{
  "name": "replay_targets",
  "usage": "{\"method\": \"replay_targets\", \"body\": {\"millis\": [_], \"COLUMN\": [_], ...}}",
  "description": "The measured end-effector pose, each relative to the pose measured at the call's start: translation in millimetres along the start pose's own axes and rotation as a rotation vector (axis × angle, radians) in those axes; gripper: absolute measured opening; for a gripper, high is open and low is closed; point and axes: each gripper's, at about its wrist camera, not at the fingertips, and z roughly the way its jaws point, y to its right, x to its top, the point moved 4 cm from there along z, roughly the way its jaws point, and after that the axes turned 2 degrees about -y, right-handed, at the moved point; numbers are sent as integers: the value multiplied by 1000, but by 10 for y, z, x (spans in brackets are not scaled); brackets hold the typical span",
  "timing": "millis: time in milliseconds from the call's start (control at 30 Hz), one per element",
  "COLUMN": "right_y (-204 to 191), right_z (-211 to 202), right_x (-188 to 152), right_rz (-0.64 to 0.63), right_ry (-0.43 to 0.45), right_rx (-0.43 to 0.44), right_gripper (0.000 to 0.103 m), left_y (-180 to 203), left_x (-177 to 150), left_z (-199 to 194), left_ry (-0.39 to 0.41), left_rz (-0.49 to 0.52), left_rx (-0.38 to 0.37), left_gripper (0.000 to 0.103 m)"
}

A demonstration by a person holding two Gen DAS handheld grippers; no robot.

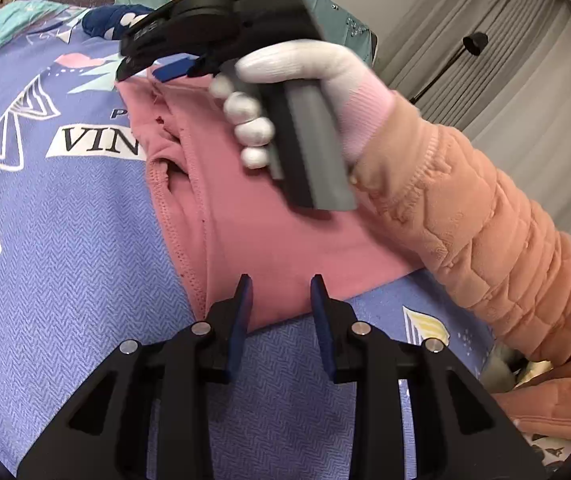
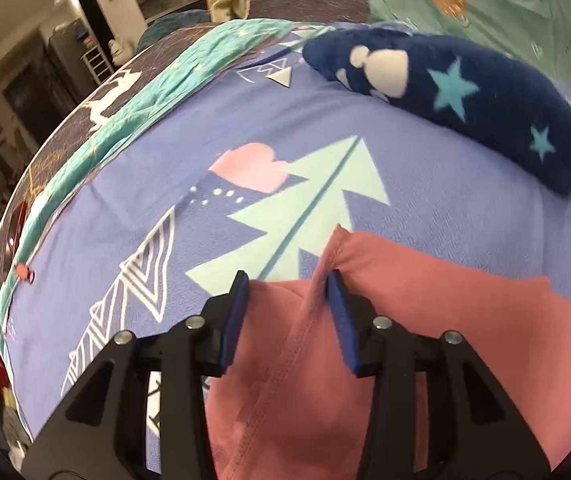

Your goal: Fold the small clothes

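A pink garment (image 1: 277,232) lies folded on the purple printed bedspread (image 1: 65,240). My left gripper (image 1: 281,292) hovers over its near edge, jaws open, pads not pressing the cloth. At the garment's far end my right gripper (image 1: 145,70) is held by a white-gloved hand (image 1: 305,72). In the right wrist view the right gripper (image 2: 289,288) stands open over the pink garment (image 2: 465,340). A raised seam fold runs between its pads, brushing the right pad (image 2: 341,320) without being clamped.
A folded navy garment with stars (image 2: 465,100) lies at the far side of the bedspread (image 2: 125,184), also seen as the navy garment (image 1: 113,24). A peach quilted sleeve (image 1: 485,240) crosses the right. The bed's left edge (image 2: 17,240) drops to the room floor.
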Motion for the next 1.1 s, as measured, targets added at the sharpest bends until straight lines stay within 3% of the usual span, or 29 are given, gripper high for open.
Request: {"method": "replay_targets", "body": {"millis": [100,233,400,533,667,833,1000,1100], "right_y": [88,109,-101,-369,-695,-810,-922,-956], "right_z": [-251,-779,-1243,-1353,-1317,-1174,-1003,-908], "right_x": [-46,-394,-1108,-1634,-2048,-2176,-2048,-1978], "right_rz": [0,-115,-292,-361,-491,-545,-550,-552], "right_ry": [40,87,83,48,13,8,65,88], "right_rx": [-12,-76,-161,-131,-157,-255,-394,-434], "right_gripper": [39,39,41,42,48,49,49,48], "left_y": [-11,-79,-285,-506,-550,-586,-669,-730], "left_x": [-12,-13,-28,-26,-29,-39,-35,-50], "left_z": [-68,-241,-492,-535,-530,-530,-521,-565], "left_ry": [17,64,112,130,133,133,139,160], "left_rz": [-12,-42,-61,-123,-132,-149,-191,-231], "left_rx": [-23,-38,96,122,123,113,80,59], "left_gripper": [31,31,32,32,32,32,32,32]}}
